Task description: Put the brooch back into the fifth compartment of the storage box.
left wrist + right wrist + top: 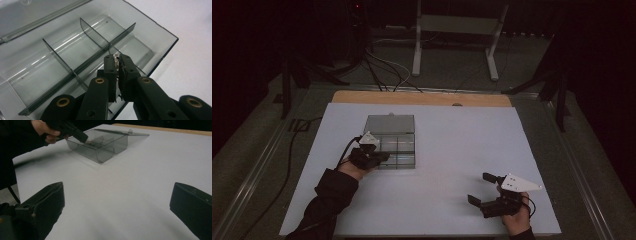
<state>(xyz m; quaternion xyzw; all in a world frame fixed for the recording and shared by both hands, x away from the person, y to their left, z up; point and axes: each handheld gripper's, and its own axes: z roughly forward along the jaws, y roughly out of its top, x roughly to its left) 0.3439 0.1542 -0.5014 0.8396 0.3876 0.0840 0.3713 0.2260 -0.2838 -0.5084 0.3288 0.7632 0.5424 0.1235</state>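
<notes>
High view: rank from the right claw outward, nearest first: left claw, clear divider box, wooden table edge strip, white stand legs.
1. Left claw, across the white sheet to the right claw's left, at the box's near-left corner.
2. Clear divider box, just beyond it, lid open.
3. Wooden table edge strip, along the far side.
4. White stand legs, on the floor behind the table.

Lab or test room, indicated by: white-covered work surface [452, 150], loose black floor cables [382, 67], white metal frame legs [492, 50].
</notes>
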